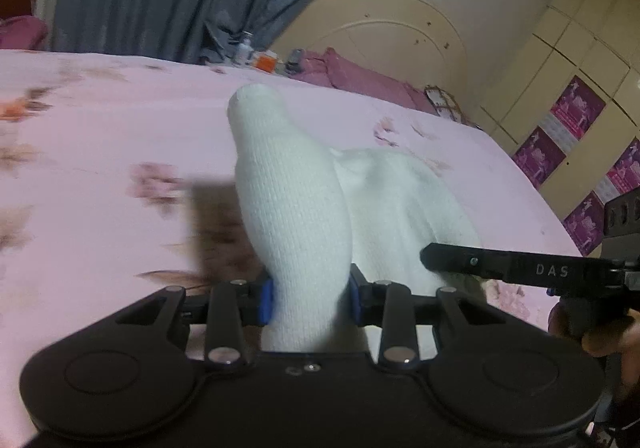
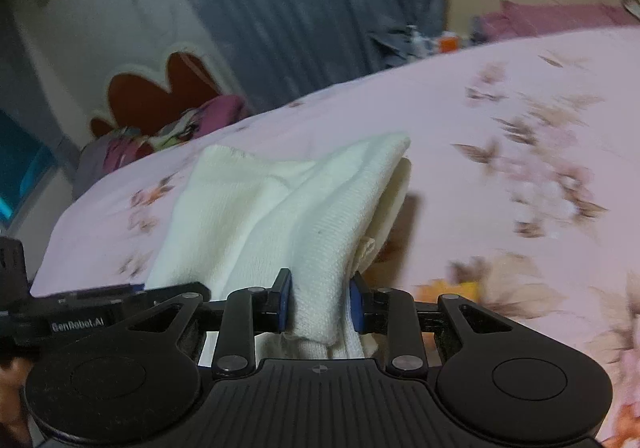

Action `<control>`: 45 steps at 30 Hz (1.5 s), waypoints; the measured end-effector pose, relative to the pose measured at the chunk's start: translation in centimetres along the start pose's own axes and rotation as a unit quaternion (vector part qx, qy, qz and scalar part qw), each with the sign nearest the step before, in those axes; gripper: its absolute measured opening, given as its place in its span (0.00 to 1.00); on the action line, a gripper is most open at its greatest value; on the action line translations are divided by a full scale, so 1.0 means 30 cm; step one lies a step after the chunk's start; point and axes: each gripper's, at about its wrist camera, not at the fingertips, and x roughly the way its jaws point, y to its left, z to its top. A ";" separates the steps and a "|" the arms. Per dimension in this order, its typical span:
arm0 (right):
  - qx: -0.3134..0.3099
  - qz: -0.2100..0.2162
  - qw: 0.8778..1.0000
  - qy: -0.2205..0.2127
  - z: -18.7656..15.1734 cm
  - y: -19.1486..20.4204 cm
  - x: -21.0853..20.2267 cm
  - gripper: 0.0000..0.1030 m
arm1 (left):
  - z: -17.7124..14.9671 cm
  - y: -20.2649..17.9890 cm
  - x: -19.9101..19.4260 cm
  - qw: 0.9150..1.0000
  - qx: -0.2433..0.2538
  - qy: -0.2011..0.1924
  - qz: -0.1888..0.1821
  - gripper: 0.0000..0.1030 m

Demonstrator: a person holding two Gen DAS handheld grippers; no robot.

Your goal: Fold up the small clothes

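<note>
Both grippers clamped on white knit garment, lifted over pink floral bedspread (image 1: 100,128).
Left wrist: we see left gripper (image 1: 311,300) pinching a bunched fold of the white knit garment (image 1: 296,208); right gripper (image 1: 432,258) alongside. Right wrist: right gripper (image 2: 320,306) grips another bunched edge. Risk: thick bunches slip from the pads, fold goes uneven.

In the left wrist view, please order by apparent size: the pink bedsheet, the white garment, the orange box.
1. pink bedsheet
2. white garment, though it is near the camera
3. orange box, far away
</note>
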 end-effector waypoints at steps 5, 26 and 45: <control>-0.016 0.032 0.999 0.016 -0.057 0.232 0.115 0.28 | -0.035 0.192 -0.175 0.999 -0.017 -0.001 0.028 0.32; -0.127 -0.022 0.992 0.005 -0.142 0.622 0.414 0.13 | -0.037 0.396 -0.302 0.993 0.068 -0.045 0.082 0.37; -0.290 -0.055 0.953 0.063 -0.394 0.633 0.393 0.12 | -0.342 0.212 -0.294 0.992 0.053 0.014 0.110 0.25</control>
